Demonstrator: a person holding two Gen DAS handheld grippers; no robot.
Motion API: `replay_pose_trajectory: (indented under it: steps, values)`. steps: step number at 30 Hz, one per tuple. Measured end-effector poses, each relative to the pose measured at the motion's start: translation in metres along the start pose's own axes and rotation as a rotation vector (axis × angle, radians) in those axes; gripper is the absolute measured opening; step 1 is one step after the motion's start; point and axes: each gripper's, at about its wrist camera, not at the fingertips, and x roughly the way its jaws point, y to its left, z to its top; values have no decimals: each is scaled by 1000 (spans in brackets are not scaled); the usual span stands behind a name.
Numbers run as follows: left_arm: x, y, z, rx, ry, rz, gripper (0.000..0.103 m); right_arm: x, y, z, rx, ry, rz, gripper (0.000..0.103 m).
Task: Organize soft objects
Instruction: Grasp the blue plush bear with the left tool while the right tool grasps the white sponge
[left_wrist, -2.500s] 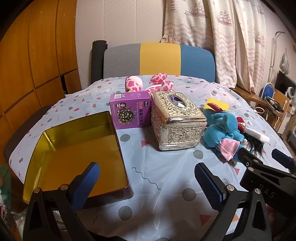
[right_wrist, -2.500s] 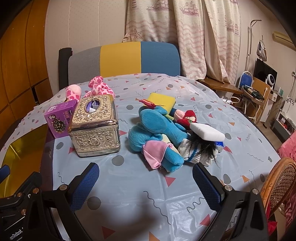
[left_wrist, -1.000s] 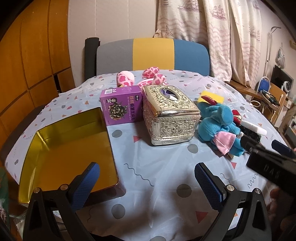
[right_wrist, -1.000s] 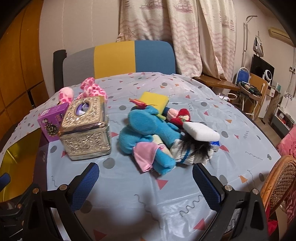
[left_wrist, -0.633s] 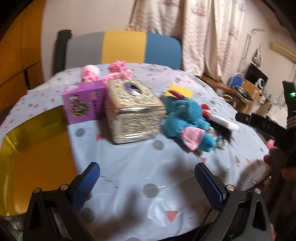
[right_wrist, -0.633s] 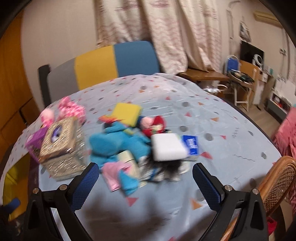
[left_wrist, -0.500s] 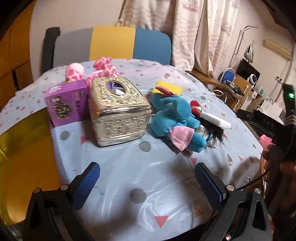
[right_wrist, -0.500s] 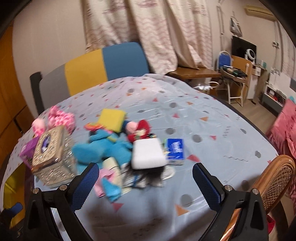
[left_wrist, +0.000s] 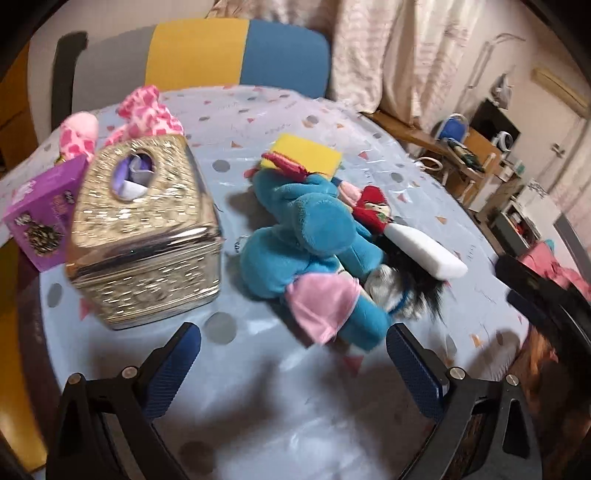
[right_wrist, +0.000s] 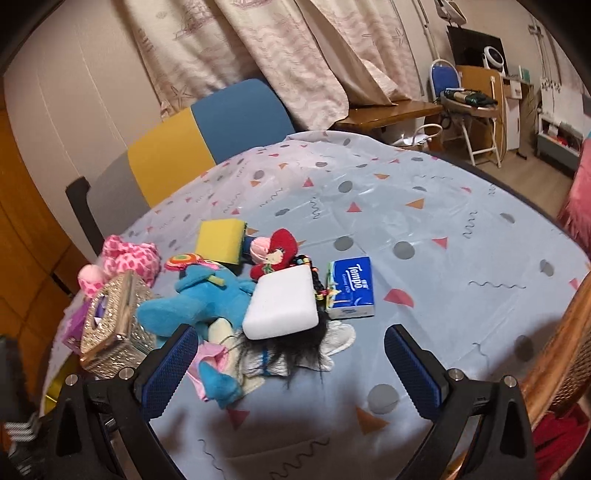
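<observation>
A blue plush elephant with a pink skirt lies mid-table, just beyond my left gripper. That gripper's jaws are closing, wide apart, with nothing between them. Against the elephant lie a white foam block, a black-haired doll, a red doll and a yellow sponge. A pink spotted plush sits at the back left. My right gripper is open, and the doll's hair reaches the gap between its fingertips without touching the pads.
A silver tissue box and a purple carton stand left of the toys. A blue Tempo tissue pack lies right of the foam block. A wicker chair is at the table's right edge, and a grey, yellow and blue chair back behind the table.
Both views swung right and closer to the toy pile. The gold tray slid out of the left view. The right view rolled, and the Tempo pack came into sight.
</observation>
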Motion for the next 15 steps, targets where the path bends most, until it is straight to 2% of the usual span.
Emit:
replay_pose_trajectory:
  steps: [2, 5, 11, 15]
  values:
    - [14, -4, 7, -20, 17, -6, 92, -1, -4, 0, 22, -8, 30, 103]
    - [36, -13, 17, -59, 26, 10, 92, -2, -12, 1, 67, -14, 77, 103]
    - [72, -16, 21, -117, 33, 115, 92, -2, -20, 0, 117, -20, 124, 103]
    - [77, -13, 15, -74, 31, 103, 55, -1, -20, 0, 122, -12, 133, 103]
